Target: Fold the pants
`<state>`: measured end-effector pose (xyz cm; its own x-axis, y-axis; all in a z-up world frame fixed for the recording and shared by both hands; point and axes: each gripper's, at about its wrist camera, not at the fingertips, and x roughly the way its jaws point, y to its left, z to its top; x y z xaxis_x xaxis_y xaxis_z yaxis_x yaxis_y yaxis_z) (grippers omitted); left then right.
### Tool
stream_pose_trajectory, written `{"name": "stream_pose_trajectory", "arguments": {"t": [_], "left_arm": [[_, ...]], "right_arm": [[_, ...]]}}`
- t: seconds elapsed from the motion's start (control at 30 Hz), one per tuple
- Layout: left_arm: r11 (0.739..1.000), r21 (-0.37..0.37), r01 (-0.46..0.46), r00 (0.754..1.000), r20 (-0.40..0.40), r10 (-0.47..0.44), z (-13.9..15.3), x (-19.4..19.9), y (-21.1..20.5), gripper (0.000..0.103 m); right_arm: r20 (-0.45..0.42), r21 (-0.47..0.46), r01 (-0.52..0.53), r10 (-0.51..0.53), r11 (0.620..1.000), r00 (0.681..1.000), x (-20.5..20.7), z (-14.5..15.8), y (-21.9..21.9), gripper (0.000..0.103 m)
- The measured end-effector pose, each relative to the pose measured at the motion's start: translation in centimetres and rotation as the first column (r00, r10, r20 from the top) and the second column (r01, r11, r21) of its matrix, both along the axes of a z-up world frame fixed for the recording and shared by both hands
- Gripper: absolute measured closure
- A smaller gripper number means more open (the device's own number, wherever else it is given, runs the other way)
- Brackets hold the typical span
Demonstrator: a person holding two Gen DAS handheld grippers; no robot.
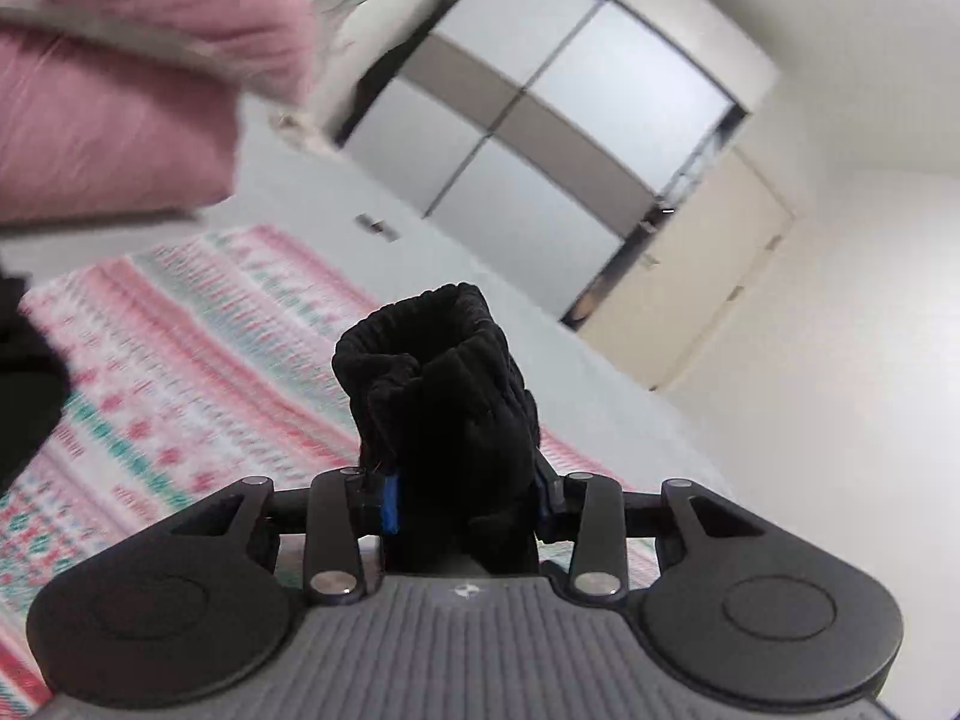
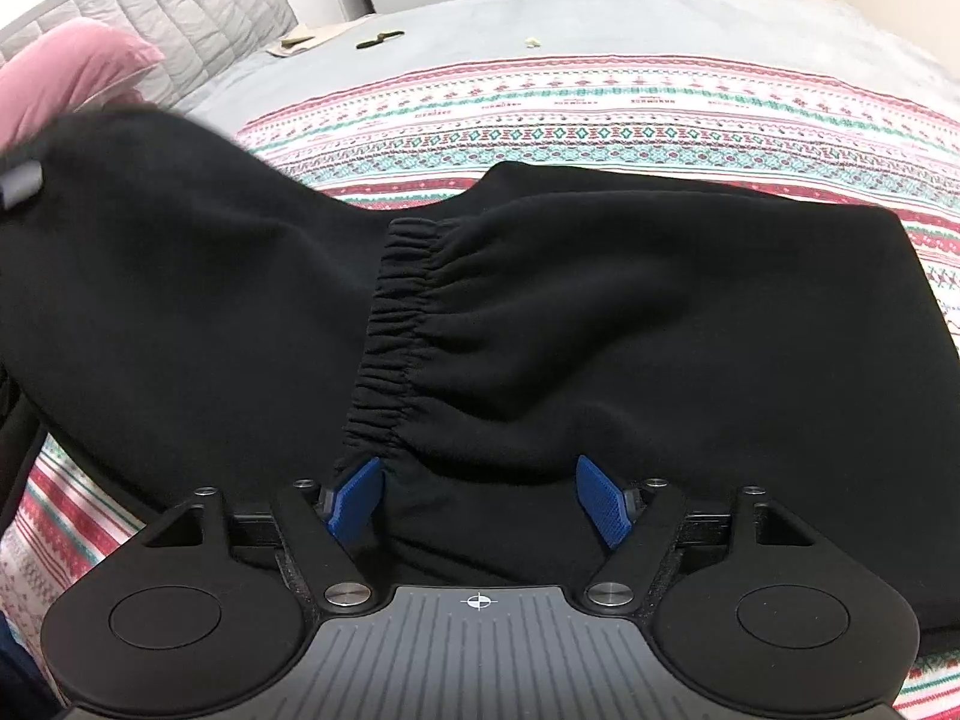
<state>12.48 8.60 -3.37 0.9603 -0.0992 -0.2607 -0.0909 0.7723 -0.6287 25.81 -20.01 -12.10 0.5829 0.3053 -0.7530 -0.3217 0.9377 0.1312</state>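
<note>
The black pants [image 2: 600, 312] lie spread on a patterned blanket [image 2: 600, 114]. A gathered elastic band [image 2: 396, 324] runs up from my right gripper [image 2: 480, 498]. That gripper stands open low over the cloth, and its blue pads [image 2: 603, 501] are wide apart with fabric lying between them. The left part of the pants [image 2: 150, 228] is lifted off the bed. In the left wrist view my left gripper [image 1: 465, 498] is shut on a bunched elastic end of the pants [image 1: 438, 372], held up in the air and tilted. Its pads are mostly hidden by the cloth.
Pink pillows [image 1: 120, 90] and a grey quilted headboard [image 2: 180, 6] lie to the left. A wardrobe with sliding doors [image 1: 540, 120] and a cream door [image 1: 690, 276] stand past the bed. Small items [image 2: 378, 39] rest on the grey sheet at the far side.
</note>
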Motion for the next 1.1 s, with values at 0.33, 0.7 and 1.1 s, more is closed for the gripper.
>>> {"name": "stream_pose_trajectory", "arguments": {"t": [0.33,0.7,1.1], "left_arm": [[0.982,0.157,0.104,0.98,0.152,-0.128,4.2,0.7,-7.4,0.044],[0.873,0.455,0.175,0.956,0.133,-0.261,5.1,3.5,-18.8,0.044],[0.627,0.675,0.388,0.898,-0.121,-0.424,-6.8,6.4,-34.8,0.046]], "right_arm": [[-0.017,0.217,0.129,-0.129,0.968,0.992,-1.0,3.2,-6.3,0.03],[-0.057,0.457,0.331,-0.345,0.826,0.937,-1.9,6.8,-17.6,0.03],[-0.152,0.593,0.498,-0.519,0.633,0.841,-2.0,6.8,-27.0,0.029]]}}
